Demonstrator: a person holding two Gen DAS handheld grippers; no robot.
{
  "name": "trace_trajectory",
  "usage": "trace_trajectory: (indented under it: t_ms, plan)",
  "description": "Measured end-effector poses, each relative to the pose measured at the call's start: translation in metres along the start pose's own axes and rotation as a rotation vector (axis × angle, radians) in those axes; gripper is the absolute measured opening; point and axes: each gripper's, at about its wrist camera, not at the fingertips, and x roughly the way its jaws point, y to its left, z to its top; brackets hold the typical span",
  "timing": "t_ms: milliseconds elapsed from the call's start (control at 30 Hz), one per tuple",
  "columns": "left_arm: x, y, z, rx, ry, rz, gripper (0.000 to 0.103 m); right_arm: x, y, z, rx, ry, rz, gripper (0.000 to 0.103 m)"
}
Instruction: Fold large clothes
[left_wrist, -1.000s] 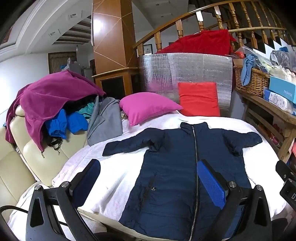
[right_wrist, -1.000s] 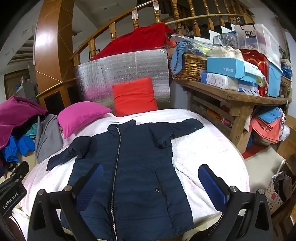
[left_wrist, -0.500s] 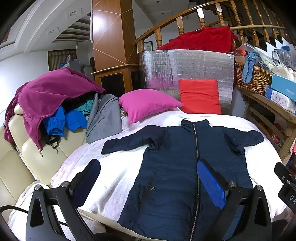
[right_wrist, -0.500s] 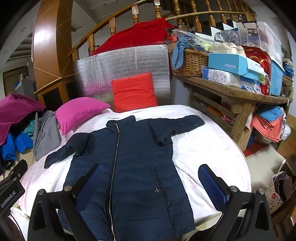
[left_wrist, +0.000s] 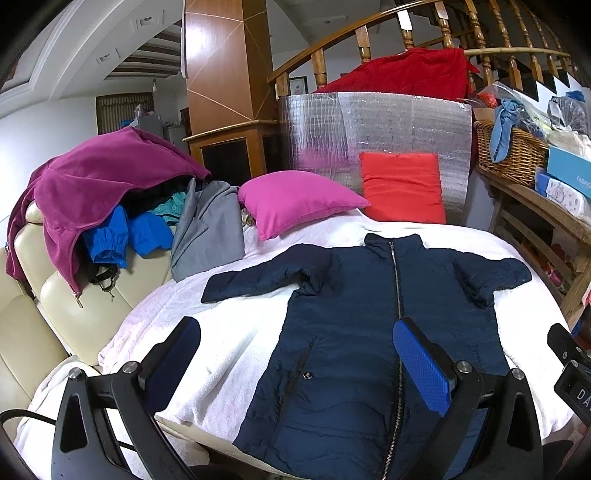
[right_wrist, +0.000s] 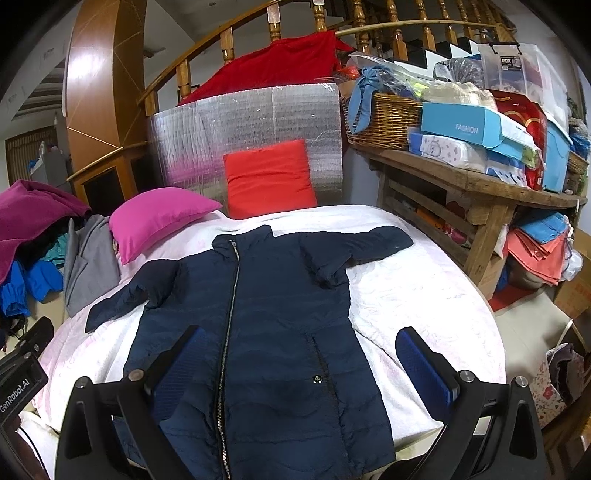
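Note:
A long navy puffer coat (left_wrist: 354, 332) (right_wrist: 266, 317) lies flat and zipped on a white blanket (left_wrist: 236, 332) (right_wrist: 417, 291), collar far, hem near, both sleeves spread sideways. My left gripper (left_wrist: 295, 354) hovers open above the hem's left half, its blue pads wide apart and holding nothing. My right gripper (right_wrist: 299, 362) stands open over the hem's right half, also with nothing between its fingers. The right gripper's body (left_wrist: 569, 365) shows at the right edge of the left wrist view.
A pink pillow (left_wrist: 295, 199) and a red cushion (left_wrist: 402, 188) sit beyond the collar against a silver foil panel (right_wrist: 251, 125). A cream sofa (left_wrist: 44, 310) piled with clothes (left_wrist: 96, 188) is on the left. A cluttered wooden shelf (right_wrist: 465, 181) stands on the right.
Both grippers have edged slightly forward and lower toward the coat, which looks a little larger. Their jaws stay open and the coat has not moved.

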Motion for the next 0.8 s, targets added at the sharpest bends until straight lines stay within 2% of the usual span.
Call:
trace_trajectory:
  t_ms: [400, 800]
  plan:
    - [0.011, -0.001, 0.001, 0.017, 0.022, 0.008, 0.103, 0.014, 0.003, -0.001, 0.005, 0.037, 0.003, 0.103]
    - [0.015, -0.003, 0.001, 0.009, 0.022, 0.001, 0.103, 0.025, 0.005, 0.002, -0.033, 0.005, -0.022, 0.103]
